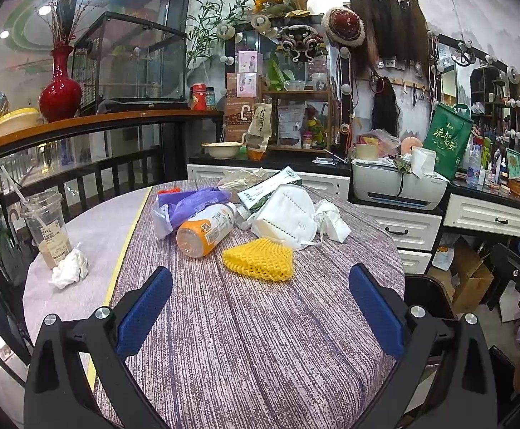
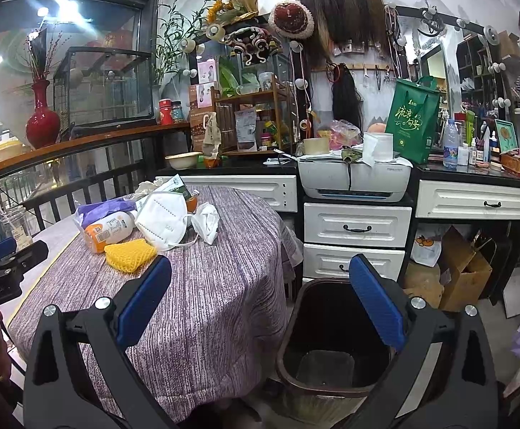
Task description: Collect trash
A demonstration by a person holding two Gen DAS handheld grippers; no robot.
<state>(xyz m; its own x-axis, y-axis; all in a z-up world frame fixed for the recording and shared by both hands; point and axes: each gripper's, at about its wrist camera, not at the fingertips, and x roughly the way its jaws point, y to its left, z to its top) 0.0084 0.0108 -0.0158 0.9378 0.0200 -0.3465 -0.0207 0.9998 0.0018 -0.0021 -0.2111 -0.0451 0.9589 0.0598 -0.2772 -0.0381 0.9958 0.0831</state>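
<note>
Trash lies on the round table's purple cloth (image 1: 245,339): a yellow foam net (image 1: 260,259), an orange-capped bottle on its side (image 1: 206,230), a white face mask (image 1: 285,216), a purple bag (image 1: 192,202), crumpled white tissues (image 1: 331,220) (image 1: 69,267) and a plastic drink cup (image 1: 47,230). My left gripper (image 1: 260,307) is open and empty, just short of the foam net. My right gripper (image 2: 260,304) is open and empty, above the table's right edge and a dark empty trash bin (image 2: 331,339). The foam net (image 2: 129,255), the mask (image 2: 161,220) and the bottle (image 2: 109,230) show left of it.
White drawers (image 2: 356,228) with a printer (image 2: 354,180) on top stand behind the bin. Cardboard boxes (image 2: 464,271) sit on the floor at right. A railing (image 1: 81,175) and a shelf with a red vase (image 1: 59,89) border the table at left.
</note>
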